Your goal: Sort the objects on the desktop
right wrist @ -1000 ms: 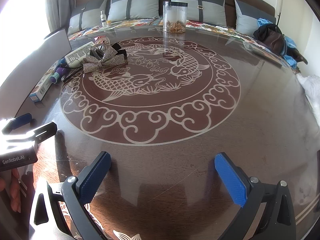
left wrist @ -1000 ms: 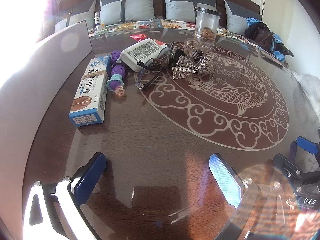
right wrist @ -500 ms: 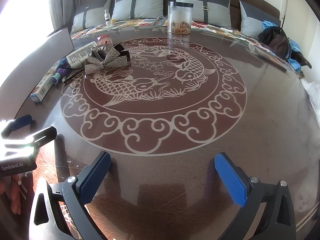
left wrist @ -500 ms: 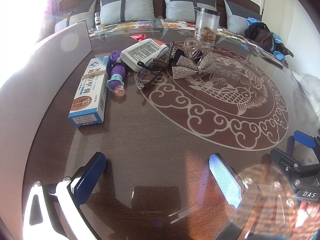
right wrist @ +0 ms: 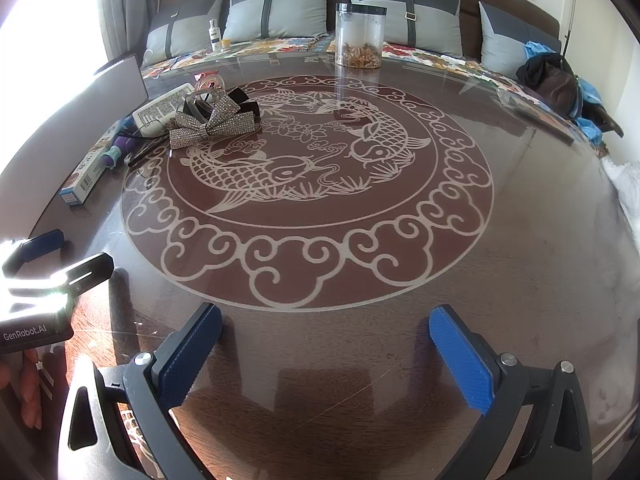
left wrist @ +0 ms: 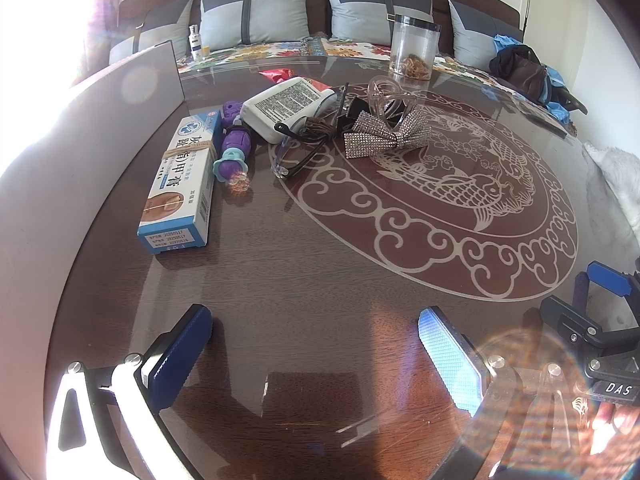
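Clutter (left wrist: 304, 120) well beyond left tool (left wrist: 312, 344)

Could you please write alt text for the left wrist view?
The open, empty left gripper hovers over a dark glass-topped table; beyond it lie a boxed ointment, purple toy, glasses and rhinestone bow.

Brown table (right wrist: 520, 208), pale fish pattern

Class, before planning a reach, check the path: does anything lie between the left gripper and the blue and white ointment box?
Nothing visible does. The left gripper is open over bare table, and the ointment box lies ahead to its left. The purple toy sits beside the box, on its right, outside that path.
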Tool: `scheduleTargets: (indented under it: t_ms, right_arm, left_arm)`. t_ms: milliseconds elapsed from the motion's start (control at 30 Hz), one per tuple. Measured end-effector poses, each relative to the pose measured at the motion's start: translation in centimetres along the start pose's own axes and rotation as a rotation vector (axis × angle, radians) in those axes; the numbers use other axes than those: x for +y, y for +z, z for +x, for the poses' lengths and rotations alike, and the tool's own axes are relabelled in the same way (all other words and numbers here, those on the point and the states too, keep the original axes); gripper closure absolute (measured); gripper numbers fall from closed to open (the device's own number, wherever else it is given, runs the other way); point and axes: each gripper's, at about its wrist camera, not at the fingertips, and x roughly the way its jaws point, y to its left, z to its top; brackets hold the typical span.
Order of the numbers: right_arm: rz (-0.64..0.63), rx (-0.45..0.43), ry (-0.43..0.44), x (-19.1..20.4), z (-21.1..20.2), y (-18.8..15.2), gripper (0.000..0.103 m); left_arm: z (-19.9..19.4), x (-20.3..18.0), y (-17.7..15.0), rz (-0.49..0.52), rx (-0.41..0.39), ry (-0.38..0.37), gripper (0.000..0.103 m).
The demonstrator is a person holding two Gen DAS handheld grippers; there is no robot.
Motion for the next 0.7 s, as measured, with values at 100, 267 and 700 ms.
scheduleTargets:
  t_ms: [100,267,700]
  right_arm:
    - [0.000,0.000,0.000,0.0,0.0,0.0,0.000]
    - [0.000,0.000,0.000,0.0,0.0,0.0,0.000]
    - [0.000,0.000,0.000,-0.1,0.0,0.0,0.000]
  left_arm:
    - [0.0,0.0,0.0,0.000,0.000,0.000,0.000]
    - [0.0,0.0,0.0,0.000,0.000,0.000,0.000]
    - [-3.5,4.4,1.2,-0.195,-0.106,0.028,0.000]
